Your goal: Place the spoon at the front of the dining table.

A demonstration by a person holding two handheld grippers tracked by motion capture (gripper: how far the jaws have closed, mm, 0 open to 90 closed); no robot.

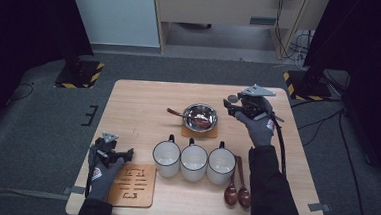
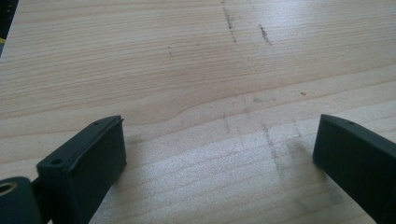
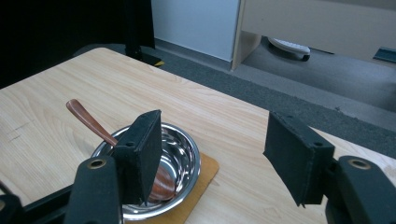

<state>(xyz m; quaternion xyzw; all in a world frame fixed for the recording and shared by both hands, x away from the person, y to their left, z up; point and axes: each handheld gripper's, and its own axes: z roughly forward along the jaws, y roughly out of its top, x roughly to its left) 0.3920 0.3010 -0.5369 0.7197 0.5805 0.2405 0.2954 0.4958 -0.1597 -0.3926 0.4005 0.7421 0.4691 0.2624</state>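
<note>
High view: your right gripper (image 1: 231,108) sits at the far right of the table (image 1: 139,97), just right of the steel bowl (image 1: 201,116), jaws pointing toward it. The bowl rests on a small coaster (image 1: 198,133) and already has one wooden spoon (image 1: 187,115) in it, handle leaning out over the left rim. Three white mugs (image 1: 194,161) stand in a row nearer you, all looking empty. Two more spoons (image 1: 237,190) lie side by side on the table right of the mugs, untouched. Your left gripper (image 1: 120,156) is parked at the near left, beside the slotted wooden trivet (image 1: 132,184).

Left gripper view: jaws spread wide, nothing between them, just bare tabletop under them. Idle.

Right gripper view: jaws about half apart, nothing held. The left pad (image 3: 142,156) stands in front of the bowl (image 3: 182,154), and I can't tell whether it touches the rim. The spoon (image 3: 93,122) lies inside, bowl end down at the bottom, handle up over the far rim.

My read on progress: one spoon is placed in the bowl, two are left on the table, and the mugs are not used yet. Right gripper is empty and next to the bowl, so either it goes for that spoon or heads back for the next one. Can't say which from this.
</note>
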